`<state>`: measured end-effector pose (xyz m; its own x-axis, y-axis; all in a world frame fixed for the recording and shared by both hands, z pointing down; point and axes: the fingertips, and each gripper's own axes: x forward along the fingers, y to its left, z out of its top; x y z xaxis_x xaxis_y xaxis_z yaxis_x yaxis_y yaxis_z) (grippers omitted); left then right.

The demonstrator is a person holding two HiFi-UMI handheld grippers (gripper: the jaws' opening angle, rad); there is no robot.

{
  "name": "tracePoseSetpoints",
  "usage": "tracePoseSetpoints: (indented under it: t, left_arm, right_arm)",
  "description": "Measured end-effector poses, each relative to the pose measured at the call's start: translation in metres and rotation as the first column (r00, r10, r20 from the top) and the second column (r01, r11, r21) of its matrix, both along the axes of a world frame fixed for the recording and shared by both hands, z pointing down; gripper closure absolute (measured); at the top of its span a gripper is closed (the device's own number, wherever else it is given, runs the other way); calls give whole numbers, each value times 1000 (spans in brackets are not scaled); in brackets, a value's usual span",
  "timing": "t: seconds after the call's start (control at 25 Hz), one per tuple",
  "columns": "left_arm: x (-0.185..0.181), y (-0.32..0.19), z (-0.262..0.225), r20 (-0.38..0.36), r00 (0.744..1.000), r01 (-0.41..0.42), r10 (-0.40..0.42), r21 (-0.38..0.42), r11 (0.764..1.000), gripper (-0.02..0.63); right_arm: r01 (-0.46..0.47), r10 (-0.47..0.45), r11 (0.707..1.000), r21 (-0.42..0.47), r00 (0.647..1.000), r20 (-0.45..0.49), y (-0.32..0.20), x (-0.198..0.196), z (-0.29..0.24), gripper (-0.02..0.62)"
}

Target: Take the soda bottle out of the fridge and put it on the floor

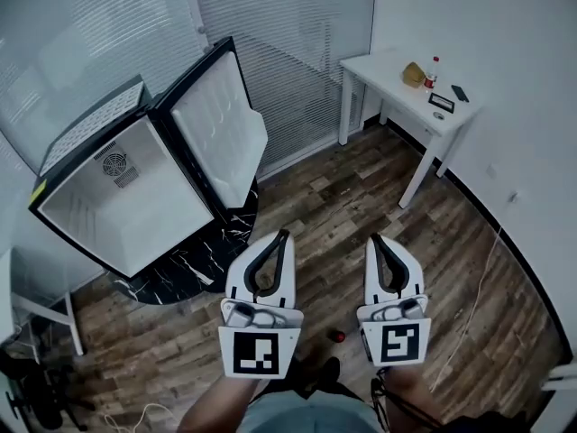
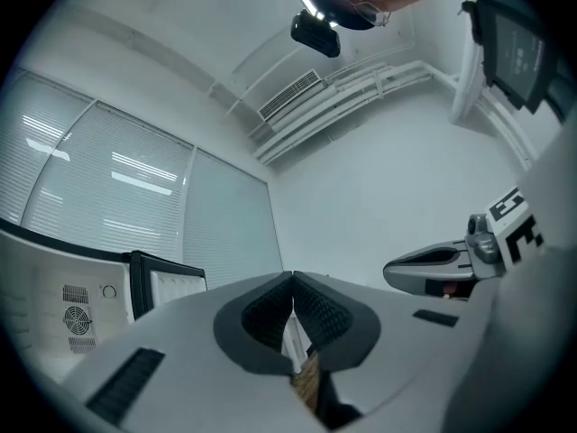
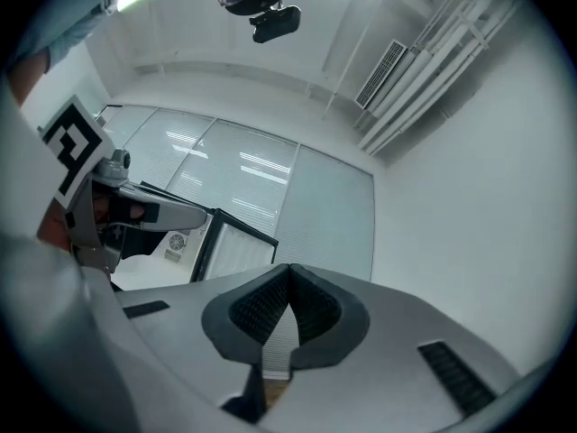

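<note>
The small fridge (image 1: 135,201) stands at the left with its door (image 1: 216,124) swung wide, and its white inside shows nothing in it. Low in the head view a small dark-red round thing (image 1: 335,336) lies on the wood floor between my two grippers; it may be a bottle's top seen from above. My left gripper (image 1: 284,235) and my right gripper (image 1: 375,238) are held side by side above the floor, both shut and empty. The left gripper (image 2: 293,278) and the right gripper (image 3: 288,269) have their pads together in their own views.
The fridge sits on a black marbled stand (image 1: 180,273). A white desk (image 1: 379,70) at the back right carries a red-capped bottle (image 1: 434,72), a yellow thing and dark small items. Blinds and glass walls close off the back. A cable runs along the right wall.
</note>
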<state>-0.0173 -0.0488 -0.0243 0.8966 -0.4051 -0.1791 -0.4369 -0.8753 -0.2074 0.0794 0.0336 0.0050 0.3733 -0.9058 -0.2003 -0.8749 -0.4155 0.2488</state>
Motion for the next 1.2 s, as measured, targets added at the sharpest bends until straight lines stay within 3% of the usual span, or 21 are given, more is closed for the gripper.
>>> tracePoseSetpoints:
  t: [0.24, 0.44, 0.72, 1.08, 1.2]
  left_arm:
    - [-17, 3, -29, -40, 999, 14, -12, 45, 999, 589]
    - [-19, 7, -38, -15, 1000, 3, -1, 104, 995, 589]
    - [-25, 8, -49, -104, 995, -3, 7, 38, 999, 589]
    - [-34, 10, -45, -65, 998, -13, 17, 61, 998, 589]
    - [-39, 8, -46, -82, 997, -9, 13, 50, 999, 589]
  right_arm:
    - [2, -1, 1000, 11, 1000, -15, -1, -14, -28, 583]
    - [0, 0, 1000, 18, 999, -40, -4, -20, -46, 583]
    - [-4, 5, 1000, 16, 998, -56, -4, -28, -54, 583]
    - [5, -4, 999, 32, 999, -42, -3, -40, -52, 583]
    - [7, -6, 999, 33, 999, -42, -4, -44, -52, 583]
